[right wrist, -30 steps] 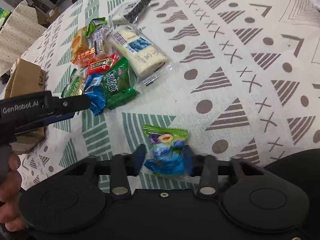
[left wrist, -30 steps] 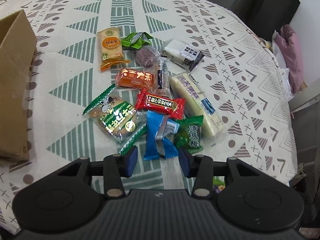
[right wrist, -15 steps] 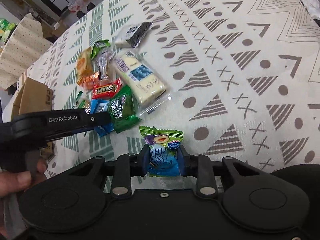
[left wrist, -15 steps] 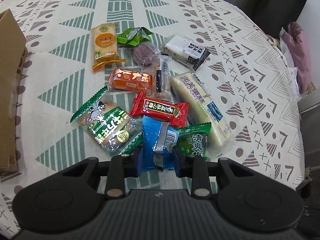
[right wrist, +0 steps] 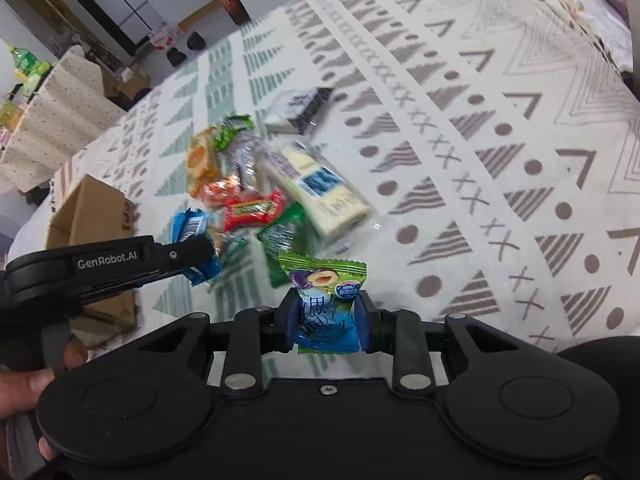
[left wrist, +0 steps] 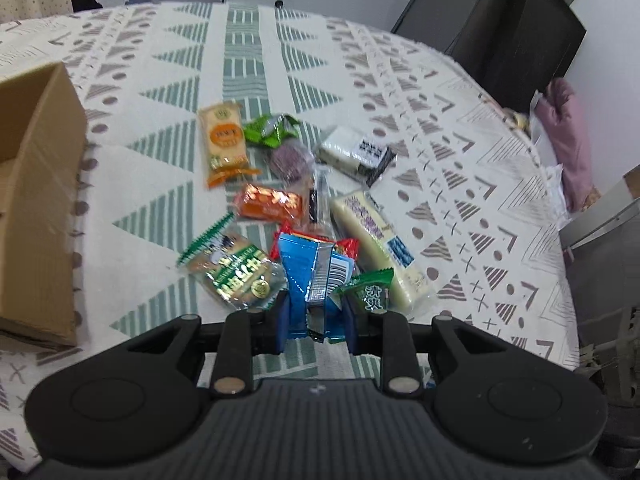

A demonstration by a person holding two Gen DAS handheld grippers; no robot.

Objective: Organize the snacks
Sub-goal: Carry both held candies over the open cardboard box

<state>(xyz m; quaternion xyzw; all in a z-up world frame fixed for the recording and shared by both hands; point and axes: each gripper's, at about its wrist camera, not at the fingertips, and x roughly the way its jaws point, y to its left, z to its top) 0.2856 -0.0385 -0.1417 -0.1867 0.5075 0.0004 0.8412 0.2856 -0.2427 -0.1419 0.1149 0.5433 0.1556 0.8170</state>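
My left gripper [left wrist: 316, 316] is shut on a blue snack packet [left wrist: 314, 276] and holds it above the pile of snacks [left wrist: 280, 200] on the patterned tablecloth. From the right wrist view the same left gripper [right wrist: 200, 254] shows at the left with the blue packet [right wrist: 190, 232] in it. My right gripper [right wrist: 326, 322] is shut on a green-and-blue plum candy packet [right wrist: 324, 300], lifted off the cloth in front of the pile. A brown cardboard box [left wrist: 36, 208] stands open to the left of the snacks.
Left on the table are an orange cracker pack [left wrist: 222, 140], a green-edged biscuit pack [left wrist: 236, 272], a long cream bar [left wrist: 376, 240], a white-and-black pack [left wrist: 356, 154] and a small green packet [left wrist: 370, 292]. A dark cabinet [left wrist: 508, 36] stands behind. A hand [right wrist: 24, 384] holds the left tool.
My left gripper closed on the blue packet and raised it off the pile. My right gripper closed on the plum candy packet and lifted it from the cloth.
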